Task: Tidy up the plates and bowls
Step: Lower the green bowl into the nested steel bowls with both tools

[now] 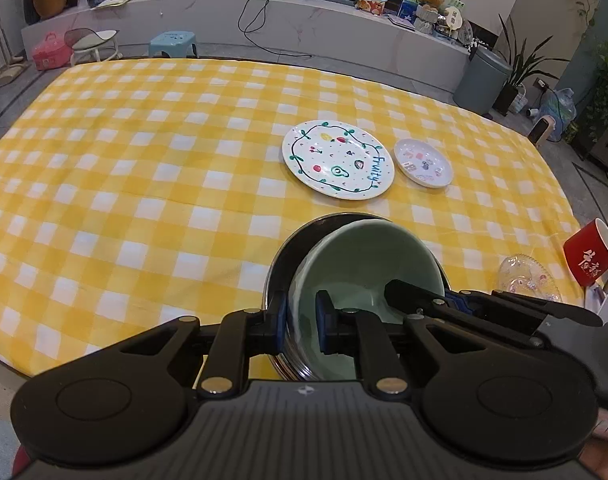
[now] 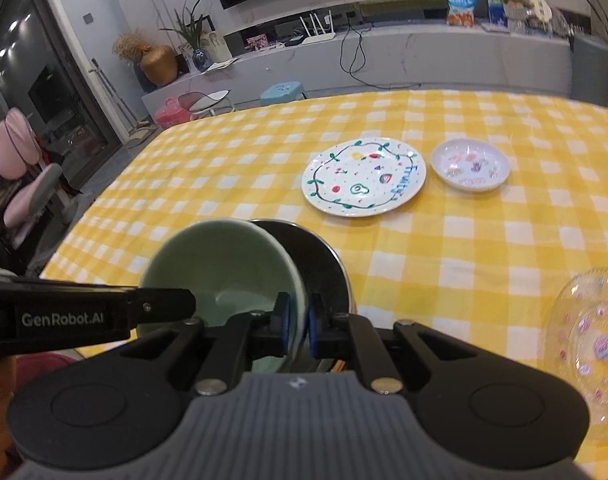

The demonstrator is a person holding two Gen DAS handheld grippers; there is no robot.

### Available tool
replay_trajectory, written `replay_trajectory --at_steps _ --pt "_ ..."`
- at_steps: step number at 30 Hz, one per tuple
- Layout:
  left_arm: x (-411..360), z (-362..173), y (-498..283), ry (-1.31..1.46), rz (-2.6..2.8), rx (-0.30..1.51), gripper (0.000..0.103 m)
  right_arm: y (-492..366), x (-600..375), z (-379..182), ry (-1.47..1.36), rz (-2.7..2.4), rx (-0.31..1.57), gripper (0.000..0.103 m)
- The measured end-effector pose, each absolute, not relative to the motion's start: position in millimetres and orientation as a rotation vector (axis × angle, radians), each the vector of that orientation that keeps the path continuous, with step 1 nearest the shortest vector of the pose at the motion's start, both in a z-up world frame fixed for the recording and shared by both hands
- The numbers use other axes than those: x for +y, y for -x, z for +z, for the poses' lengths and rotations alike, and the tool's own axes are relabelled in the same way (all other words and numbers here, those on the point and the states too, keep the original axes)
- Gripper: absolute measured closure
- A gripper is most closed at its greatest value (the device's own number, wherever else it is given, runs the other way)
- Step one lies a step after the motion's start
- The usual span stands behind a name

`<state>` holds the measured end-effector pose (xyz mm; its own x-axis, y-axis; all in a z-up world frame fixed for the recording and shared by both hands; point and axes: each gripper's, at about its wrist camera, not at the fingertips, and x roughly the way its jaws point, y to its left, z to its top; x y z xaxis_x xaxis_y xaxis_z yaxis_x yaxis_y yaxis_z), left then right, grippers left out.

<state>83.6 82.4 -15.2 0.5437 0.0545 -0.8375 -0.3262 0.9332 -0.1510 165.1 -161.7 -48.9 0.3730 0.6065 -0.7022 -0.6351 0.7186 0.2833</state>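
bowl (image 2: 224, 264) rim pinched by right gripper (image 2: 298, 326); left gripper (image 1: 302, 324) loosely astride it.

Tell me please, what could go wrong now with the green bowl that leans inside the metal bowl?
1. The green bowl sits tilted in the steel bowl and the right gripper pinches only its thin rim, so it may slip and knock the steel.
2. The glass dish lies close beside that gripper, and a sideways pull-back might strike it.
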Motion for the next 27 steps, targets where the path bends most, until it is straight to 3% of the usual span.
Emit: replay_trajectory --at_steps 8,27 --pt "72 -14 -86 0.234 0.266 0.981 0.084 -150 -151 -52 0.163 0.762 0.781 0.093" --pt "60 -8 -86 0.125 0.274 0.994 0.078 -150 -152 -54 0.159 0.763 0.781 0.095"
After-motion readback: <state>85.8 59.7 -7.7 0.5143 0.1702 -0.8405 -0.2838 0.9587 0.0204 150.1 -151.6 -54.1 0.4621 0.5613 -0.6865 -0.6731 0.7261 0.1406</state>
